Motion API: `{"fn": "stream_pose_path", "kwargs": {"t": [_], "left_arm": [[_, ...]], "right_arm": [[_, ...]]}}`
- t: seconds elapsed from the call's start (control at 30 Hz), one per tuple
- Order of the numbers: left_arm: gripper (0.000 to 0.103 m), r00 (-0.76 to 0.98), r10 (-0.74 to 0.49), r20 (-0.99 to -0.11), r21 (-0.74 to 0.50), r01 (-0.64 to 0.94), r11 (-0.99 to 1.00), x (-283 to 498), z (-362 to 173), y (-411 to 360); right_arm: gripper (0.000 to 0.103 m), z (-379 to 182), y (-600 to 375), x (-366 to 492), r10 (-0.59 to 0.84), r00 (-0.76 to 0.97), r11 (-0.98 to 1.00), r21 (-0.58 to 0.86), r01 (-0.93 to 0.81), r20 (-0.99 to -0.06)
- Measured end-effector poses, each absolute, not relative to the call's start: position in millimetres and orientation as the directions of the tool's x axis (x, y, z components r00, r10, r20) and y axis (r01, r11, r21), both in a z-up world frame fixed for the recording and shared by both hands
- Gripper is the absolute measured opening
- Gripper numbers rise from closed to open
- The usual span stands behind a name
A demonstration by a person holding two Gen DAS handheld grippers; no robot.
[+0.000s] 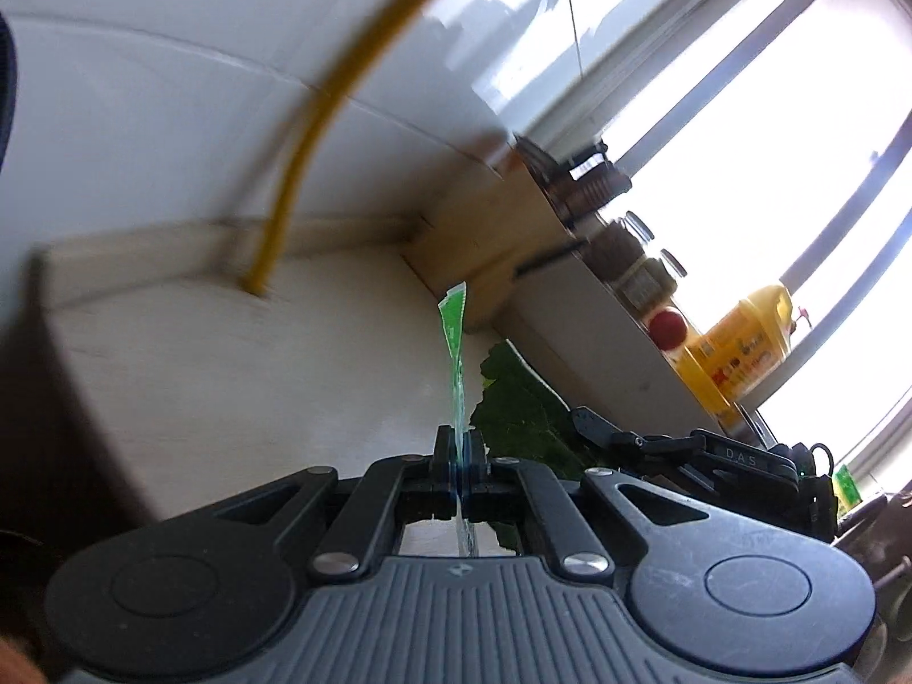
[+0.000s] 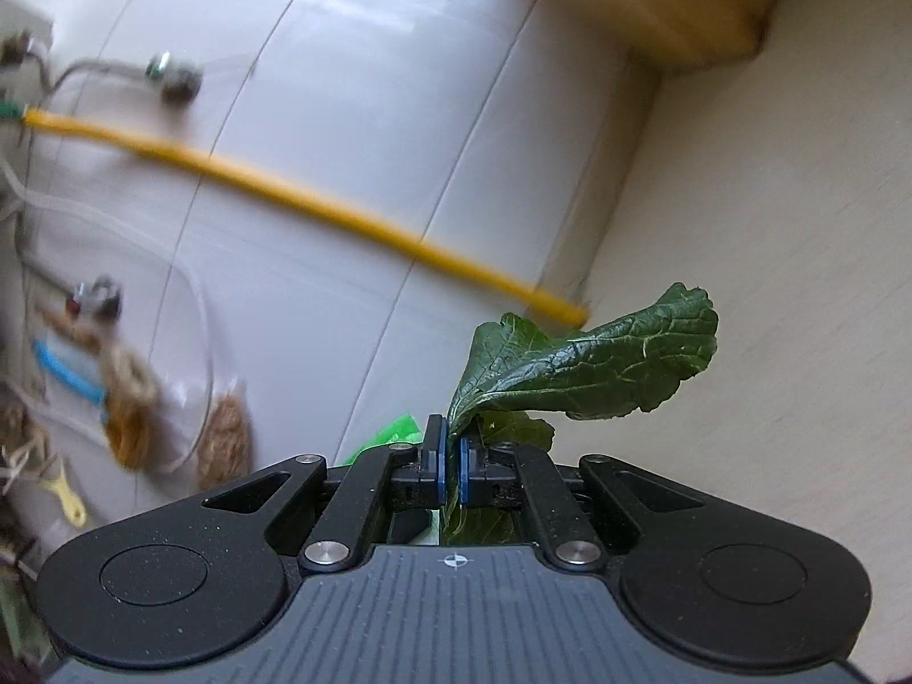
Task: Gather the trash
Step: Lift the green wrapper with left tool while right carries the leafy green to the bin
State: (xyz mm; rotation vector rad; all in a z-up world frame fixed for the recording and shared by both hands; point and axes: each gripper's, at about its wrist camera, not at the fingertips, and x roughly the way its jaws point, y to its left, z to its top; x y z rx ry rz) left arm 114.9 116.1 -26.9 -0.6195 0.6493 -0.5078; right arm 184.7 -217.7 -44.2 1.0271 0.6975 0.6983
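Left wrist view puts a thin green wrapper [image 1: 454, 342] dead ahead, pinched edge-on between the closed jaws of the left gripper [image 1: 460, 444] and standing up clear of the pale tabletop [image 1: 228, 376]. Just beside it, to the right, a dark green leaf [image 1: 518, 416] shows, with part of the right gripper [image 1: 712, 456] beyond it. In the right wrist view that same leaf [image 2: 581, 365] is clamped by its stalk end between the blue pads [image 2: 442, 467] of the right gripper [image 2: 450, 467], jaws shut on it, the blade curling off to the right above the tabletop [image 2: 769, 285]. A scrap of the green wrapper [image 2: 393, 433] peeks out at left.

Farther out, a yellow hose [image 2: 319, 205] runs across the white tiled wall [image 2: 353, 85], and jars and a yellow bottle [image 1: 735, 347] stand along the window ledge.

Both pieces of trash look picked up and held in the air, so I judge the gathering done for these two. What remains is carrying them to a bin, and no bin is visible in either view. Whether more trash lies elsewhere cannot be told.
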Motion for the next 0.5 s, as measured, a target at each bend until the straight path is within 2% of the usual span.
{"fn": "stream_pose_path", "kwargs": {"t": [0.5], "left_arm": [[0.001, 0.838, -0.407, -0.364, -0.645, 0.089, 0.759, 20.8, -12.8, 226.7]], "right_arm": [[0.007, -15.9, -87.9, 184.0, 0.922, 0.358, 0.27, 0.906, -0.324, -0.147]]}}
